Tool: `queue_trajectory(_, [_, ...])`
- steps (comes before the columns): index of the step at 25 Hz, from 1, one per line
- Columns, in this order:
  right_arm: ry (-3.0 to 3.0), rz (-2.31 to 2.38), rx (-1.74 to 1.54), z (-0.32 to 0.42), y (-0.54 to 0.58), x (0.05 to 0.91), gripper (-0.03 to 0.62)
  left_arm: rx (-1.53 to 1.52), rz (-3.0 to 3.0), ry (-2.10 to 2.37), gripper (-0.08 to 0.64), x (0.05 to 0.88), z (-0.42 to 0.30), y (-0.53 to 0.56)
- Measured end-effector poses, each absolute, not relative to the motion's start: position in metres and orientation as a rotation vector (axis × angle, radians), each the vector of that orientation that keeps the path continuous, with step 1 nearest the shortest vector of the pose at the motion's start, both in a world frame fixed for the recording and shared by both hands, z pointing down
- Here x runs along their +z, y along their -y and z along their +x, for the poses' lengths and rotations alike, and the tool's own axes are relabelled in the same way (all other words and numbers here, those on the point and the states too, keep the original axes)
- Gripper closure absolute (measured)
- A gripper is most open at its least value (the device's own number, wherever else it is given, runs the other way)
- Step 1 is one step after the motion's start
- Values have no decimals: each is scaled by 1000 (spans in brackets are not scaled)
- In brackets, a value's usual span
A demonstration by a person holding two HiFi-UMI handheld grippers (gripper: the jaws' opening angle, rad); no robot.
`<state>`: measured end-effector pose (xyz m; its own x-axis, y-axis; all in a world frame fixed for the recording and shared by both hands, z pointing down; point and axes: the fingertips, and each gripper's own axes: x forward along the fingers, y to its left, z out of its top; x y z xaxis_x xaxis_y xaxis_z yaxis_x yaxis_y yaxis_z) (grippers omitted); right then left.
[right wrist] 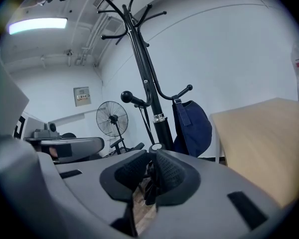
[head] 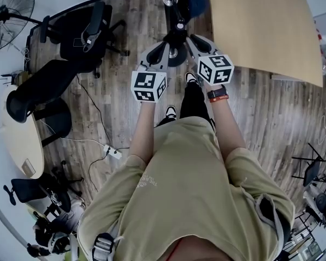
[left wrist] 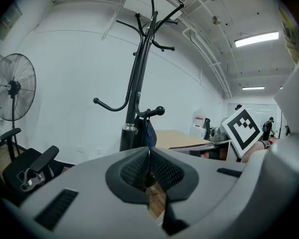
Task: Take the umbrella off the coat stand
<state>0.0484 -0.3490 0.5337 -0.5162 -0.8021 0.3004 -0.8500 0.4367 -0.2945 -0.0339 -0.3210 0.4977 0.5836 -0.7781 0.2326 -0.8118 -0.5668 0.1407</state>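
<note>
A black coat stand with curved hooks rises straight ahead of both grippers; from the head view I see its pole and round base. A dark blue fabric bundle hangs by a strap from a lower hook on the stand's right side, and it peeks out behind the pole in the left gripper view. No other umbrella shape is clear to me. My left gripper has its pads together with nothing in them. My right gripper shows a narrow gap, nothing gripped. Both grippers stop short of the stand.
A wooden table stands close on the right of the stand. Black office chairs and a floor fan are to the left. A power strip with cables lies on the wood floor behind my left side.
</note>
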Motion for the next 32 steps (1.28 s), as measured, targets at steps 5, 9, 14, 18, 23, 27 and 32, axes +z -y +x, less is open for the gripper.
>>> queue_trajectory(5, [2556, 1440, 641, 47, 361, 548, 492, 222, 2565, 1315, 534, 505, -36, 326])
queue_trajectory(9, [2551, 1408, 636, 45, 369, 559, 460, 241, 2570, 1288, 534, 512, -32, 327])
queue_trajectory(14, [2548, 1386, 637, 38, 380, 567, 417, 245, 2568, 1284, 534, 513, -34, 331])
queue_trajectory(18, [2549, 1375, 643, 35, 389, 572, 382, 250, 2560, 1286, 534, 515, -35, 333])
queue_trajectory(23, [2555, 1367, 626, 29, 402, 576, 342, 265, 2551, 1275, 534, 520, -35, 333])
queue_trajectory(27, [2559, 1366, 602, 26, 411, 577, 339, 271, 2546, 1273, 534, 523, -35, 332])
queue_trajectory(32, [2497, 1403, 491, 25, 415, 576, 373, 285, 2563, 1282, 534, 522, -37, 329])
